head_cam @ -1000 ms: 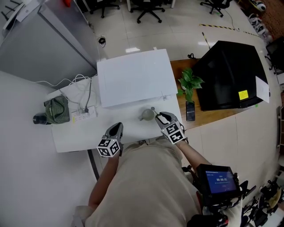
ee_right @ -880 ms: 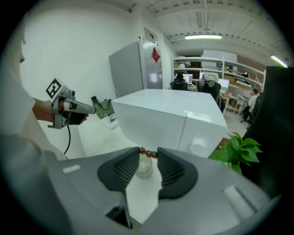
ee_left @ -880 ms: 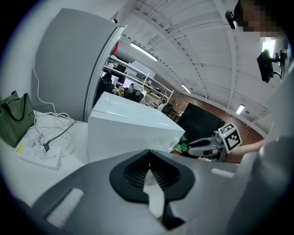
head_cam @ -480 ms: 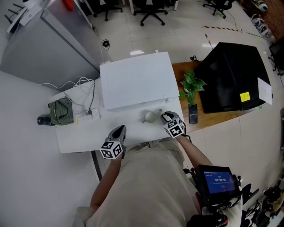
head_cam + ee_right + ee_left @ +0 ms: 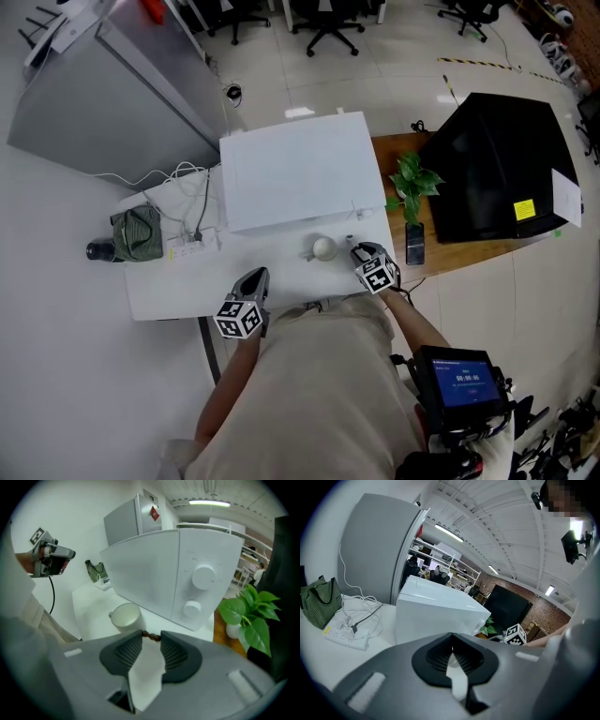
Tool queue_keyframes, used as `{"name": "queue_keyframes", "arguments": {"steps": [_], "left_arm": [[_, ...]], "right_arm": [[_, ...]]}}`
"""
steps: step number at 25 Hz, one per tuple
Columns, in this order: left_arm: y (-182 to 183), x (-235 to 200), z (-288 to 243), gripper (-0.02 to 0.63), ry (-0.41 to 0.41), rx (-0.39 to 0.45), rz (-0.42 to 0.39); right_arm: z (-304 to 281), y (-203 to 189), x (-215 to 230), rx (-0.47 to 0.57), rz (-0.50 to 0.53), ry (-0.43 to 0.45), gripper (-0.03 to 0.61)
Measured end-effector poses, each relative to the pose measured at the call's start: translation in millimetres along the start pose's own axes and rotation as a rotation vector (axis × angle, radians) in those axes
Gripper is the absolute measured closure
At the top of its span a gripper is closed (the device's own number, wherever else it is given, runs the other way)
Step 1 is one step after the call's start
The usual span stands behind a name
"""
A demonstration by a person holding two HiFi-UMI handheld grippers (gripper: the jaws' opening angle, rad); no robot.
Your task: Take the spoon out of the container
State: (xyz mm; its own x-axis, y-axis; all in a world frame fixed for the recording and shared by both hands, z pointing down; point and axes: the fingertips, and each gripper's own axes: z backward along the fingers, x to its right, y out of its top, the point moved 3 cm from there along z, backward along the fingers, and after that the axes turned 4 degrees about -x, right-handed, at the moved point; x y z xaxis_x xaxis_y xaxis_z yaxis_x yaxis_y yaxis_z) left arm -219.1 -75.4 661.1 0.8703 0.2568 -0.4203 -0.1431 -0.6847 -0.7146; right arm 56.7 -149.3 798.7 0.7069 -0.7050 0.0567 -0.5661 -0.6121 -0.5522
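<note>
While we look down over the white table (image 5: pixel 272 274), the cup (image 5: pixel 125 616) stands upright on it and serves as our landmark. Just to the right of the cup, and apart from it, our right hand-held gripper (image 5: pixel 359 250) has its jaws partly apart and pressed on the spoon (image 5: pixel 151 636). We see only a dark, twisted length of the spoon, lying crosswise between the jaw tips and outside the cup. The rest of the spoon we cannot make out. Our left hand-held gripper (image 5: pixel 451 638) is well to the left of the cup and nearer to us, at the table's front edge. Its jaws meet at the tips with nothing between them. A large white appliance (image 5: pixel 300 173) with two round knobs stands right behind the cup. A leafy plant (image 5: pixel 412 180) is farther right of the cup, on a wooden surface. Far to the left of the cup lie a power strip (image 5: pixel 190 248) and a green bag (image 5: pixel 138 234).
</note>
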Motion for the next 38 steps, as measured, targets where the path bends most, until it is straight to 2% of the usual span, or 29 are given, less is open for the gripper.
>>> {"name": "queue_keyframes", "arguments": {"steps": [8, 17, 27, 33, 38], "left_arm": [[-3.2, -8.7, 8.4, 0.614, 0.019, 0.011, 0.015], [-4.1, -18.7, 27.8, 0.614, 0.04, 0.029, 0.019], [-16.3, -28.6, 42.5, 0.614, 0.008, -0.01, -0.002], [-29.3, -34.3, 51.4, 0.614, -0.006, -0.033, -0.015], [-37.2, -44.0, 64.0, 0.614, 0.009, -0.036, -0.004]], "right_arm": [[-11.3, -25.9, -4.2, -0.064, 0.01, 0.005, 0.454], [-50.5, -72.4, -5.1, -0.249, 0.022, -0.012, 0.454], [-68.3, -85.0, 1.8, -0.3, 0.038, -0.08, 0.454], [-70.0, -101.4, 10.0, -0.339, 0.004, -0.112, 0.454], [-67.0, -93.0, 7.9, -0.304, 0.03, -0.095, 0.453]]}}
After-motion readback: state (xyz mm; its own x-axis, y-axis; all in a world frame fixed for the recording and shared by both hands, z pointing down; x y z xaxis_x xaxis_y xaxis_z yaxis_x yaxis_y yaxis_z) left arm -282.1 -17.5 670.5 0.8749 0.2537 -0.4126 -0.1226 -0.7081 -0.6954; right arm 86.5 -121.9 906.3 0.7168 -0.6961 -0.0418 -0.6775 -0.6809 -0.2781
